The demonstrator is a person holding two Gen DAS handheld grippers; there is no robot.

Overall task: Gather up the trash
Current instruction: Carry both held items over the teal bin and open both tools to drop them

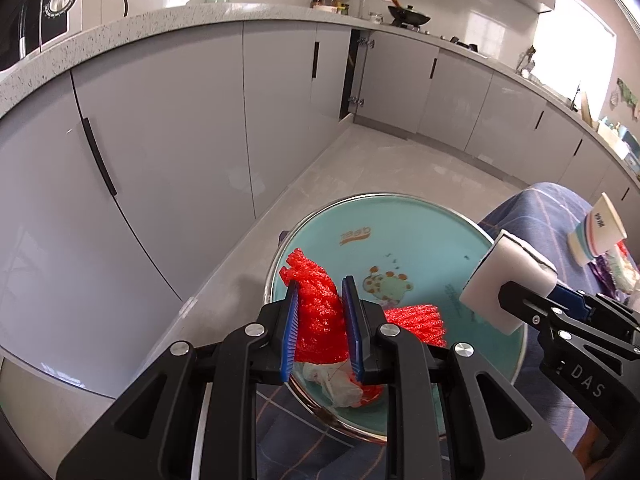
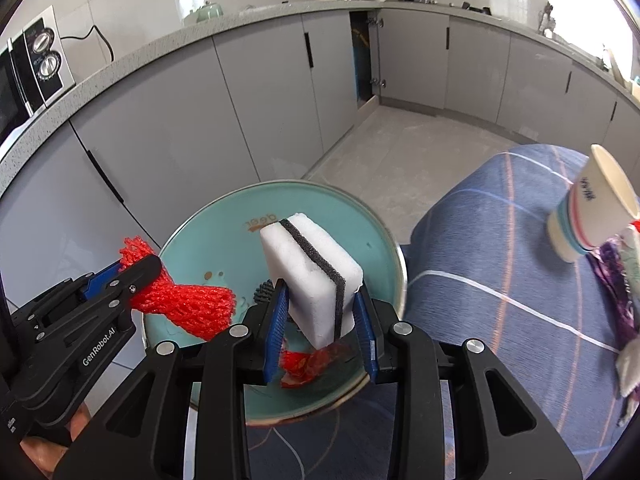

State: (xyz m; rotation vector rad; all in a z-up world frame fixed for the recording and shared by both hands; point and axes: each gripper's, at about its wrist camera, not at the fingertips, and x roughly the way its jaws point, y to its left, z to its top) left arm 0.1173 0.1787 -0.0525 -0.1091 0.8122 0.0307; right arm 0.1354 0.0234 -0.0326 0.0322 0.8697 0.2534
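My left gripper (image 1: 320, 292) is shut on a red foam fruit net (image 1: 320, 312), held over a teal plate (image 1: 400, 220) with a cartoon print. In the right wrist view the same net (image 2: 188, 304) hangs from the left gripper (image 2: 140, 272) at the plate's left side. My right gripper (image 2: 320, 300) is shut on a white sponge (image 2: 316, 276) with a dark middle stripe, above the teal plate (image 2: 224, 224). The sponge (image 1: 508, 280) also shows at the right of the left view. Crumpled white and red wrappers (image 1: 340, 384) lie on the plate's near side (image 2: 304, 364).
The plate sits at the edge of a table under a blue patterned cloth (image 2: 500, 260). A tipped paper cup (image 2: 592, 208) and more scraps (image 2: 624, 300) lie at the right. Grey kitchen cabinets (image 1: 160, 140) and tiled floor (image 1: 400, 160) are beyond. A hand (image 2: 40, 452) holds the left gripper.
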